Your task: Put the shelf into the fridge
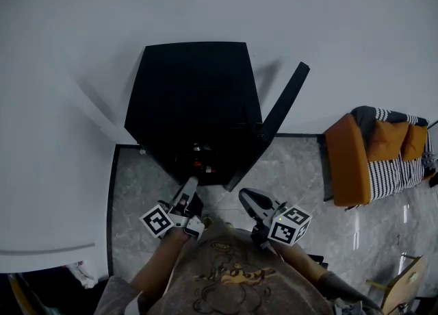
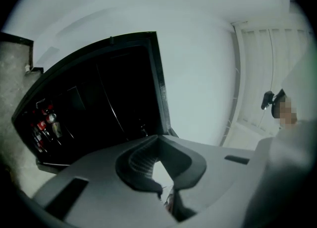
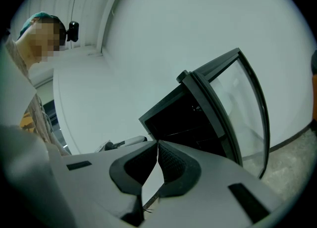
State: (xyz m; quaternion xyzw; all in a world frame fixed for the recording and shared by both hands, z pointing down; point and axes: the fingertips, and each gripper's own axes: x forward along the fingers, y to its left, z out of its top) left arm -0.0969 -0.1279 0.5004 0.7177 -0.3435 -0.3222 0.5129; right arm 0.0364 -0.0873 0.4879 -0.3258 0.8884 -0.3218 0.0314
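A black mini fridge (image 1: 195, 94) stands against the white wall with its glass door (image 1: 284, 105) swung open to the right. Its inside is dark; small red and white containers (image 1: 200, 164) sit low in it. Thin wire lines of a rack (image 2: 111, 110) show inside, but I cannot make out a whole shelf. My left gripper (image 1: 190, 185) is just in front of the fridge opening, shut and empty. My right gripper (image 1: 246, 196) is beside it, below the door's edge, also shut on nothing. The left gripper (image 2: 157, 137) and the right gripper (image 3: 158, 143) have their pads together.
An orange sofa (image 1: 352, 159) with a striped blanket stands at the right. A wooden chair (image 1: 404, 283) is at the lower right. A white surface (image 1: 41, 252) juts in at the lower left. The floor (image 1: 294, 163) is grey marble.
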